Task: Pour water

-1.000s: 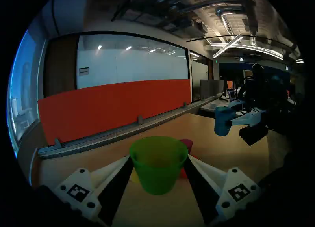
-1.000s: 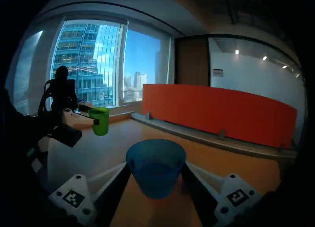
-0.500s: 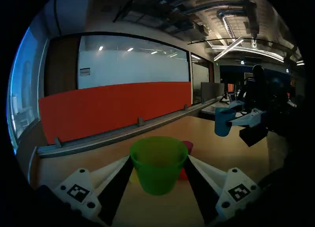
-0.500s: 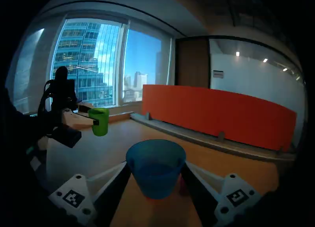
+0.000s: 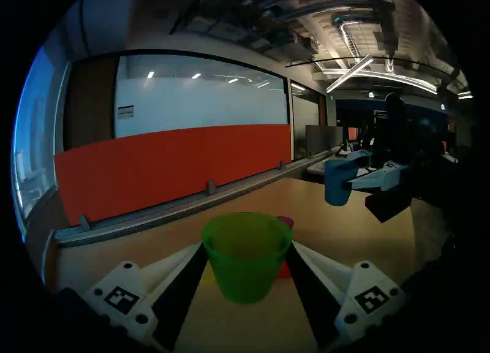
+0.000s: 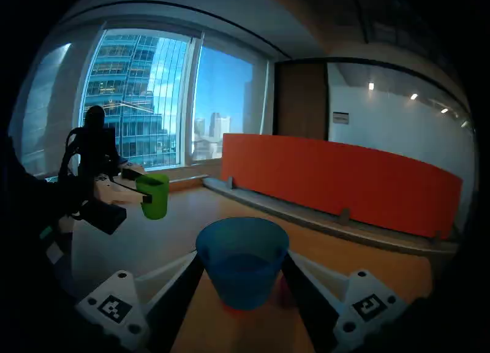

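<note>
Left hand-held gripper [image 5: 247, 250]: both fingers press on the sides of a green cup [image 5: 247, 273]. The cup is upright, mouth open to the top, and sits between the two fingertips. In the right gripper view the same cup [image 6: 153, 195] hangs off to the side, clear of the tabletop [image 6: 184, 221], with my hand dark behind the tool.

Right hand-held gripper [image 6: 243, 259]: both fingers are clamped on a blue cup [image 6: 242, 276], also upright. I cannot tell from its inside whether it holds water. In the left gripper view this blue cup [image 5: 335, 181] is raised above the tabletop, well apart from the green one and level, not tipped.

The two cups do not touch; open tabletop lies between them.

Behind the green cup, the rim of a pink cup [image 5: 285, 220] shows just past its right edge, with something red below it; part of each is hidden by the green cup. A yellow patch shows at the green cup's left edge; I cannot tell what it is.

Surroundings: an orange partition [image 5: 171, 163] runs along the far edge of the tabletop. A large window [image 6: 128, 108] looks onto high-rise buildings.
</note>
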`<action>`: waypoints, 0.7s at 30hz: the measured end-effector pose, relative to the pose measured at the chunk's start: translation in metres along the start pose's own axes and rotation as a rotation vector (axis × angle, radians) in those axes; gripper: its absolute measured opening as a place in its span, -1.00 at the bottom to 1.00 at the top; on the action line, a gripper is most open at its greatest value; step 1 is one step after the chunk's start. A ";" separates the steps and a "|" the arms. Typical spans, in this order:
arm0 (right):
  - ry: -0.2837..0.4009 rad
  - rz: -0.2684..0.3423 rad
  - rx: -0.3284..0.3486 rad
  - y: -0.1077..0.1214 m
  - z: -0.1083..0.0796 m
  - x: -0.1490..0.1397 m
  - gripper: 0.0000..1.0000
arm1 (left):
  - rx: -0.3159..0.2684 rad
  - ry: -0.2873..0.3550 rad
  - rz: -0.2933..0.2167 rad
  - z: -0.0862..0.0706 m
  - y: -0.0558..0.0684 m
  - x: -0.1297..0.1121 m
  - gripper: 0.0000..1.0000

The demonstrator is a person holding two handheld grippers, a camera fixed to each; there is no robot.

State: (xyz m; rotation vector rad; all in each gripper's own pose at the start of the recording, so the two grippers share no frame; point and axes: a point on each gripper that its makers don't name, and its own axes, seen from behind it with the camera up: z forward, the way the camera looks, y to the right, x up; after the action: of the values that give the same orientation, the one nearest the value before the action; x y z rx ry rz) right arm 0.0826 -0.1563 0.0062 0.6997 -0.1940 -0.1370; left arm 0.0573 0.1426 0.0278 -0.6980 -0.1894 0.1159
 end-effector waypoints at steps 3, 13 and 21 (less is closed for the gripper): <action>0.001 -0.011 0.001 0.000 0.002 0.002 0.77 | -0.003 0.006 0.004 0.001 0.003 -0.001 0.72; 0.011 -0.071 0.017 -0.003 0.007 0.013 0.77 | -0.003 0.007 -0.026 0.008 0.009 -0.008 0.71; 0.027 -0.120 0.025 -0.006 0.011 0.029 0.77 | -0.014 0.006 -0.039 0.010 0.015 -0.014 0.71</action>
State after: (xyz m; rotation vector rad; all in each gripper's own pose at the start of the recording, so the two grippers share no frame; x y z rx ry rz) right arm 0.1085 -0.1734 0.0142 0.7383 -0.1282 -0.2399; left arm 0.0407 0.1583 0.0235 -0.7083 -0.1978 0.0755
